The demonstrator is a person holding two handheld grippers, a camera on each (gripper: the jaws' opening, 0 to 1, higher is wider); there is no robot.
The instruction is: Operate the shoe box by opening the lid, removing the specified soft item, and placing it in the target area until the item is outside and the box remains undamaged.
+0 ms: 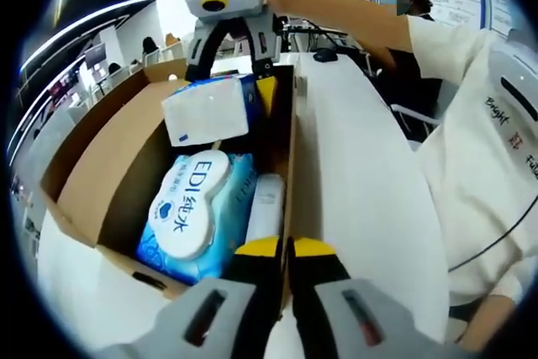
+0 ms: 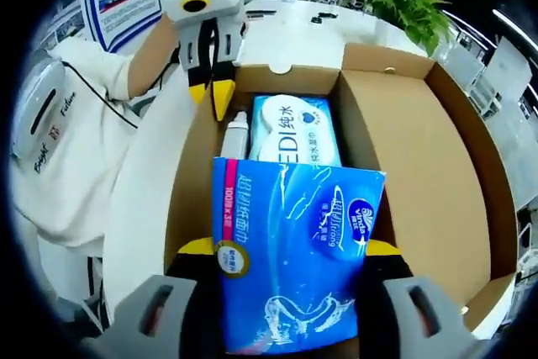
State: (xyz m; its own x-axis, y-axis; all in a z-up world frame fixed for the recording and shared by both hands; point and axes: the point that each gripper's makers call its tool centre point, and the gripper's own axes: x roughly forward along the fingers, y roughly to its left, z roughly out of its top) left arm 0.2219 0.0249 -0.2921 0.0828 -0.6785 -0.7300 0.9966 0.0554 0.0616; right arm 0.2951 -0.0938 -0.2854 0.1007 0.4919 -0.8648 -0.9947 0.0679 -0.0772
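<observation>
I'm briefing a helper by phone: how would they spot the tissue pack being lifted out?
Find the open cardboard box on the white table. The right gripper holds the tissue pack at one end of it, above a wipes pack and a white bottle. It alone is glossy blue film with white swirls.

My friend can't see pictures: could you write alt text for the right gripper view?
The right gripper holds a blue tissue pack above an open cardboard box with wet wipes and a white bottle inside. The left gripper pinches the box's far wall.
</observation>
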